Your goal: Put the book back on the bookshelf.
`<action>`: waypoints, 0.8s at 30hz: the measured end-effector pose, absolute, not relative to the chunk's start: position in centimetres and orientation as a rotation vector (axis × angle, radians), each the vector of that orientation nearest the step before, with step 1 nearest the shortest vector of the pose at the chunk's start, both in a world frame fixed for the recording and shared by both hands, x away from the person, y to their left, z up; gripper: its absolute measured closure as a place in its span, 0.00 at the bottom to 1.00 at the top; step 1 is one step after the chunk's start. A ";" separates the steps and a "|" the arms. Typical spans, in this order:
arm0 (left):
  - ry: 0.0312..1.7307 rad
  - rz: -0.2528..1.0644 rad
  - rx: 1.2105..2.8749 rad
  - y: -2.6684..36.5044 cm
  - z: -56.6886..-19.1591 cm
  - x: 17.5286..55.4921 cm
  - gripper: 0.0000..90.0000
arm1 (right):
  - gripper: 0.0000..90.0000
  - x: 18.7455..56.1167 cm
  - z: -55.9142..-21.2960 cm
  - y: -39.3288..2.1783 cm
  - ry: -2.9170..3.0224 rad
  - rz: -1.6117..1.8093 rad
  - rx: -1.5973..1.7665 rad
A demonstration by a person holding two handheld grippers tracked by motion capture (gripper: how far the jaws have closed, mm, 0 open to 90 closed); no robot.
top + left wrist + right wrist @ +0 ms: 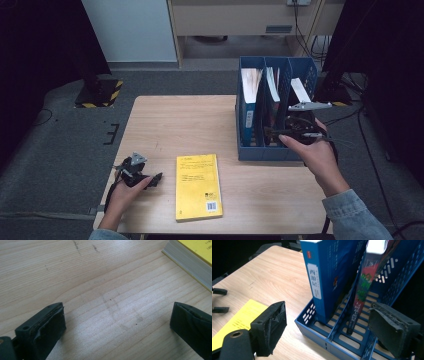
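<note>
A yellow book lies flat near the table's front edge; its corner shows in the left gripper view. Just left of it, my left gripper rests low over the wood, jaws open and empty. A blue three-slot file rack stands at the right. A blue book stands upright in its left slot, and a thinner book leans in the middle slot. My right gripper hovers at the rack's front, jaws open, their pads touching nothing.
The wooden table is bare at its back left. Grey carpet surrounds it, with cables on the floor at the right. A white-topped book stands in the rack's right slot. The left gripper's fingertips show far off in the right gripper view.
</note>
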State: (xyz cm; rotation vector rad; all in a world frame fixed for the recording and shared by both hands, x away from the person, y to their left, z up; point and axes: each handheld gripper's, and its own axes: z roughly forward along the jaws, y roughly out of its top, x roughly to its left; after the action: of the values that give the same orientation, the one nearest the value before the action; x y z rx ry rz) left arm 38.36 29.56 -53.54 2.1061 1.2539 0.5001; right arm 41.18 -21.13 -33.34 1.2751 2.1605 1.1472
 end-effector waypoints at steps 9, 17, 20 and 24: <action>1.252 0.504 2.101 29.6 -53.6 38.4 0.00 | 0.16 40.4 -34.7 -20.9 2.196 1.154 1.273; 1.254 0.512 2.089 29.5 -53.7 38.3 0.00 | 0.18 39.8 -36.4 -20.0 2.254 1.206 1.252; 1.254 0.512 2.089 29.5 -53.7 38.3 0.00 | 0.19 39.6 -37.3 -19.5 2.278 1.216 1.245; 1.254 0.512 2.088 29.5 -53.7 38.3 0.00 | 0.18 38.8 -38.7 -18.1 2.319 1.235 1.221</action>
State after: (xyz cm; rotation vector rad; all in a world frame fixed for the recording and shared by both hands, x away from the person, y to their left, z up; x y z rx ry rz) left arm 38.29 29.53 -53.67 2.0883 1.2545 0.5124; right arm 38.79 -18.15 -38.74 1.2212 2.3190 1.2354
